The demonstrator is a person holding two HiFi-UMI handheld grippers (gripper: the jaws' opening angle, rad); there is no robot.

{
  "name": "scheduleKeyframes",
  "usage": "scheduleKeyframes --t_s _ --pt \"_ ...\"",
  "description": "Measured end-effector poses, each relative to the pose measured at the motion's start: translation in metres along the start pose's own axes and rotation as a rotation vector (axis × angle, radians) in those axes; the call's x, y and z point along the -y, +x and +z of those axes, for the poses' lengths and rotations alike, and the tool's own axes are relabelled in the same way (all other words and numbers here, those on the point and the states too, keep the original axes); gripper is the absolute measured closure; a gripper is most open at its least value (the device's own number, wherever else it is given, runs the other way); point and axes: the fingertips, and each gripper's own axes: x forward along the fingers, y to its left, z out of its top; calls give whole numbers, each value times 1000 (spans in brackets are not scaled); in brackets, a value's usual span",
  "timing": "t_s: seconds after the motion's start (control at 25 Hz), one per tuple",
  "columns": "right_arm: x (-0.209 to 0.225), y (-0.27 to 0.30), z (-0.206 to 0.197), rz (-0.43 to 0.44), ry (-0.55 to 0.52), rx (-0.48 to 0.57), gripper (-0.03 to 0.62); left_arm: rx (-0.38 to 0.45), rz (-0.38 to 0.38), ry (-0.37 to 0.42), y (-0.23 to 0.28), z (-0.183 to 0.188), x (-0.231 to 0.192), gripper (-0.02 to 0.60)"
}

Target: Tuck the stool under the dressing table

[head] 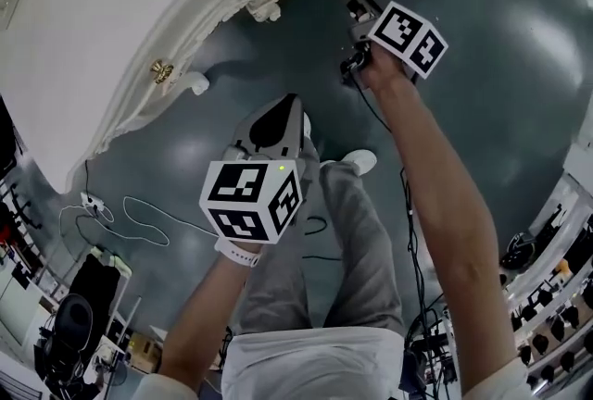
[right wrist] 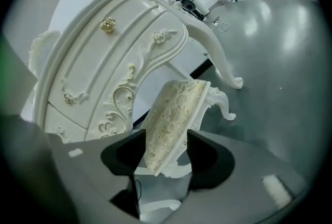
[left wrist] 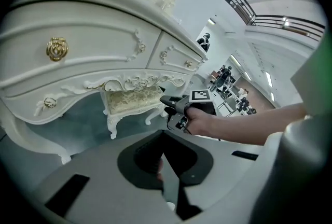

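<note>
Where right tool (right wrist: 160, 148) clamps, stool (right wrist: 174, 109) sits.

Glossy grey floor (head: 482, 65) (light glare).

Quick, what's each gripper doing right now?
Left gripper: closed, holding nothing.
Right gripper: closed on the stool, at its cushioned seat.

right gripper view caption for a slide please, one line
Right tongs clamp the stool by its cushioned seat, at the arched opening of the dressing table.
</note>
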Motion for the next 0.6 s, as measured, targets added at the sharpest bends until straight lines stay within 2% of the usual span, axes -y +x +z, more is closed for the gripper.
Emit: scheduleKeyframes --t_s 0.2,0.28,0.32,0.6 --pt "-18 -52 14 14 -38 7 434 12 -25 36 -22 7 38 580" --pt "-25 -73 17 19 -38 2 548 15 -29 43 -31 9 53 580" --pt "-29 -84 19 22 -37 -1 570 16 -31 46 -36 9 60 580" --pt "-58 -152 44 61 -36 20 582 12 -59 101 -64 18 115 580"
